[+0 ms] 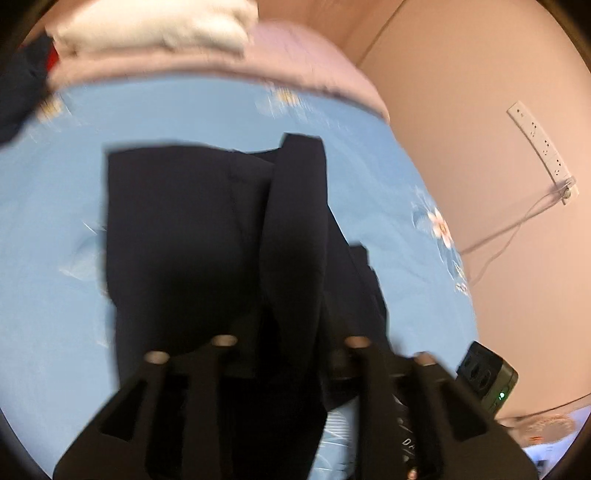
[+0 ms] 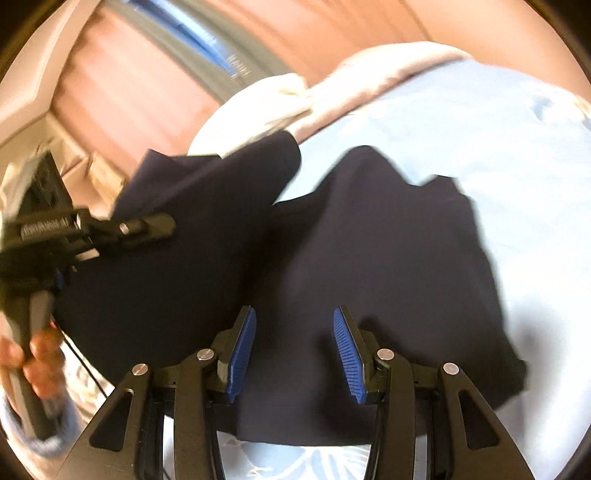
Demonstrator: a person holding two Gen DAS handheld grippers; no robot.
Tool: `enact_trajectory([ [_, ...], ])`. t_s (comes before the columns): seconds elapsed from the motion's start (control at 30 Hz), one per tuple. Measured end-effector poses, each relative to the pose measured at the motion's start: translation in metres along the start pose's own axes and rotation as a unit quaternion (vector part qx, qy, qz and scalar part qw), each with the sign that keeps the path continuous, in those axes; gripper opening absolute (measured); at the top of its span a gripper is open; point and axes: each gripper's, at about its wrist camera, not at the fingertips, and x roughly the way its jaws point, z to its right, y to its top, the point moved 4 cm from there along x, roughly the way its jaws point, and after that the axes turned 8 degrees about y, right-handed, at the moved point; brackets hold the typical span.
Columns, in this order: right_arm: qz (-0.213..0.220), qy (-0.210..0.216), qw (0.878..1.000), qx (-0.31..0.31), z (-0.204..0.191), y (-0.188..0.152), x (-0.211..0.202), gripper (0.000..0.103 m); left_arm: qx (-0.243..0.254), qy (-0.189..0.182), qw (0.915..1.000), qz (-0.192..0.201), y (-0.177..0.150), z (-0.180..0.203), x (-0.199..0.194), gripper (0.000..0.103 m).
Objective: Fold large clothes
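Mid-fold: dark garment (image 2: 369,240) half-folded on bed (image 1: 55,295). Right tongs (image 2: 293,350) part open, empty; left tongs (image 1: 288,347) prob. empty, blurred. Next: regrip an edge.

Right gripper (image 2: 293,347) fingers (image 2: 242,350) apart above dark garment (image 2: 388,254) on blue sheet (image 2: 461,122).

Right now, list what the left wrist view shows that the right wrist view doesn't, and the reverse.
Left wrist only: a white power strip on the pink wall, with its cable trailing down, and a white folded pile at the far end of the bed.

Right wrist only: the right gripper open, nothing between its blue pads, and the left gripper over the garment.

Both: the dark garment on the light blue bedsheet.
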Motion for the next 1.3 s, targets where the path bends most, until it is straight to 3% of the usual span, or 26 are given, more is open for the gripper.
enact_trajectory([
  [0.03,0.001,0.005,1.0,0.013,0.007,0.0,-0.003,0.048,-0.006,-0.022,0.9996,-0.015,-0.002,0.005,0.008,0.049],
  [0.1,0.003,0.022,0.999,0.05,0.019,0.001,-0.006,0.058,-0.007,-0.063,0.9975,-0.033,-0.004,0.013,0.013,0.052],
  [0.17,0.007,0.046,0.995,0.089,0.033,0.002,-0.01,0.058,-0.004,-0.093,0.9947,-0.042,-0.006,0.018,0.007,0.053],
  [0.23,0.012,0.071,0.991,0.117,0.038,0.004,-0.011,0.058,0.0,-0.121,0.9925,-0.021,-0.006,0.015,-0.015,0.054],
  [0.33,0.016,0.116,0.984,0.137,0.036,0.009,-0.008,0.07,-0.008,-0.154,0.9878,0.02,-0.008,-0.004,-0.053,0.065],
  [0.43,0.004,0.155,0.976,0.152,0.026,0.016,0.003,0.074,-0.023,-0.098,0.9923,0.072,-0.018,-0.039,-0.073,0.07],
  [0.53,-0.023,0.176,0.974,0.143,0.012,0.028,0.019,0.08,-0.038,-0.051,0.9951,0.076,-0.033,-0.072,-0.072,0.07],
  [0.63,-0.056,0.138,0.981,0.128,0.004,0.039,0.05,0.08,-0.042,0.001,0.9969,0.067,-0.056,-0.098,-0.06,0.07],
  [0.73,-0.093,0.129,0.979,0.125,0.001,0.045,0.076,0.08,-0.063,0.013,0.9967,0.051,-0.078,-0.126,-0.053,0.07],
  [0.77,-0.105,0.126,0.979,0.122,-0.002,0.045,0.083,0.076,-0.07,0.015,0.9964,0.046,-0.083,-0.131,-0.048,0.07],
  [0.8,-0.116,0.127,0.979,0.11,-0.005,0.047,0.091,0.052,-0.079,0.017,0.9959,0.04,-0.088,-0.138,-0.046,0.07],
  [0.83,-0.122,0.122,0.98,0.095,-0.009,0.047,0.096,0.037,-0.086,0.019,0.9955,0.036,-0.091,-0.144,-0.045,0.07],
  [0.87,-0.128,0.112,0.982,0.085,-0.012,0.046,0.097,0.016,-0.092,0.02,0.995,0.034,-0.092,-0.152,-0.047,0.07],
  [0.9,-0.131,0.106,0.983,0.072,-0.016,0.048,0.101,0.009,-0.099,0.02,0.9944,0.031,-0.095,-0.155,-0.047,0.07],
  [1.0,-0.101,0.082,0.991,0.024,-0.033,0.057,0.084,0.007,-0.101,0.022,0.9941,0.033,-0.091,-0.156,-0.05,0.07],
  [1.13,-0.037,0.109,0.993,-0.013,-0.049,0.101,0.045,0.007,-0.08,0.017,0.9959,0.039,-0.085,-0.142,-0.05,0.07],
  [1.2,-0.029,0.093,0.995,-0.023,-0.041,0.11,0.036,0.007,-0.058,0.019,0.9973,0.04,-0.081,-0.128,-0.042,0.07],
  [1.3,-0.051,0.025,0.998,-0.001,0.006,0.105,0.046,0.007,-0.023,0.016,0.9989,0.038,-0.075,-0.102,-0.027,0.07],
])
